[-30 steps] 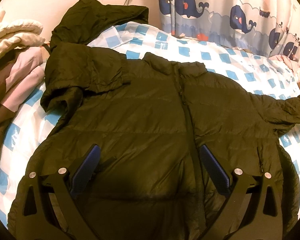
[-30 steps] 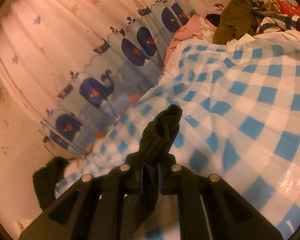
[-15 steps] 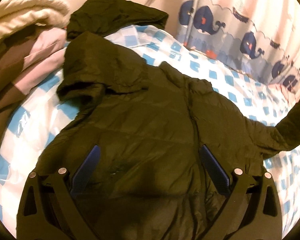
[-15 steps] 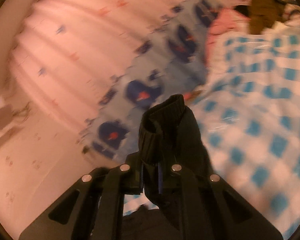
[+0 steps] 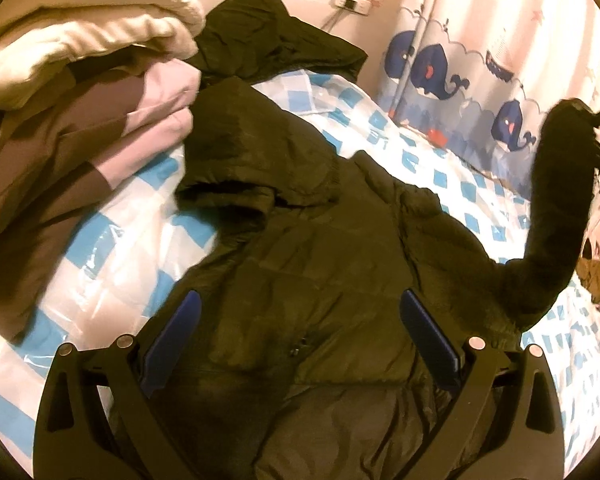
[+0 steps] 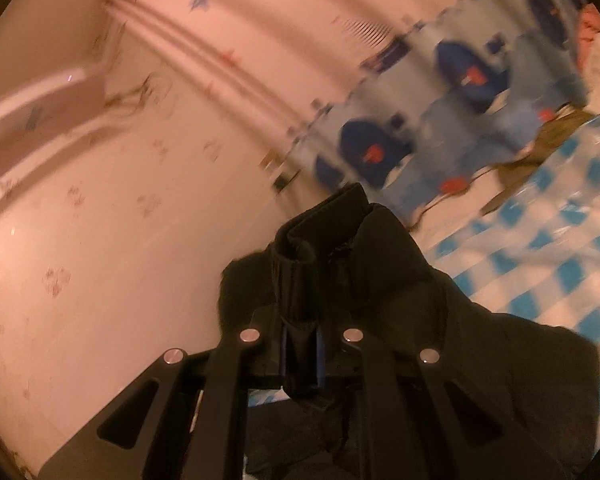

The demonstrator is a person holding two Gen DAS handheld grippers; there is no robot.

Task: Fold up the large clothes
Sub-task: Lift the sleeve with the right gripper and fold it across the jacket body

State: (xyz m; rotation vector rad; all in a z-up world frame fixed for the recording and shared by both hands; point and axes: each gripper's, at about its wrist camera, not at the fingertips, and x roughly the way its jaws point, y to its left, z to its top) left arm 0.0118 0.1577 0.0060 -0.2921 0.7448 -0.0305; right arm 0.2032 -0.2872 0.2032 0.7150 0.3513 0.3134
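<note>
While the left gripper (image 5: pixel 300 340) hangs just above the dark puffy jacket (image 5: pixel 312 272), its jaws stand wide open with nothing between them, and the two blue pads (image 5: pixel 428 344) sit over the lower front of the jacket. The jacket lies face up on the bed (image 5: pixel 112 256), which has a blue and white checked cover. On the jacket's one side, a sleeve is folded over near the shoulder. On its other side, the second sleeve (image 5: pixel 556 208) is lifted up off the bed, high in the air. The right gripper (image 6: pixel 300 354) holds that sleeve by its ribbed cuff (image 6: pixel 300 256), with the jaws shut tight on the cloth and the cuff sticking out past them. Beside the jacket's folded sleeve sits a pile of clothes (image 5: pixel 80 92) in cream, pink and brown. Past the jacket's collar lies another dark garment (image 5: pixel 276 36), up against the wall. Farther behind the jacket hangs a curtain (image 5: pixel 460 52) with blue whales on it, and a white power strip (image 5: pixel 354 0) is on the wall next to the curtain. The right wrist view is blurry, so small things there are hard to tell.
</note>
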